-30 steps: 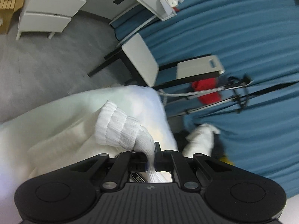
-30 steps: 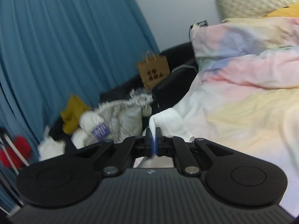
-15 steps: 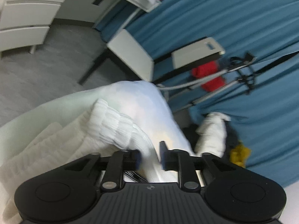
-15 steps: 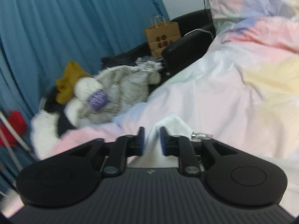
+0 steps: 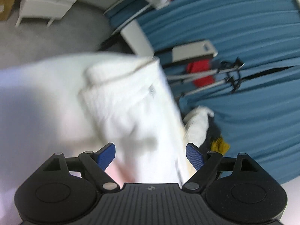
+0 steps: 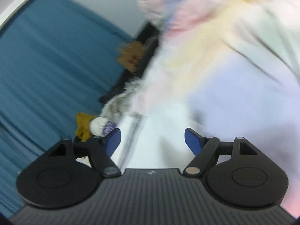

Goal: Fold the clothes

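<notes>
Blur covers much of both views, so fine details are hard to read. The left claw [image 5: 150, 153] stands wide open, its two blue pads far apart, and it holds nothing. A white garment [image 5: 131, 101] lies just in front of it on the bed [image 5: 28, 97], folded into a thick bundle, with a dark seam line along its upper edge and a small label on the side. Whether the pads touch the cloth cannot be told. Beyond the bundle are a grey floor [image 5: 46, 43], a white cabinet [image 5: 45, 5], a blue curtain [image 5: 243, 28] and something red [image 5: 200, 71] hanging on a metal stand.

The right claw [image 6: 152, 139] is also wide open and empty. The white garment [image 6: 157, 129] lies between and ahead of its pads, on the pastel bed cover [image 6: 225, 65]. To the left, beside the bed, is a pile of clothes [image 6: 112, 110] with a yellow piece [image 6: 83, 125], and farther back a brown paper bag [image 6: 131, 56] stands near the blue curtain [image 6: 46, 56].
</notes>
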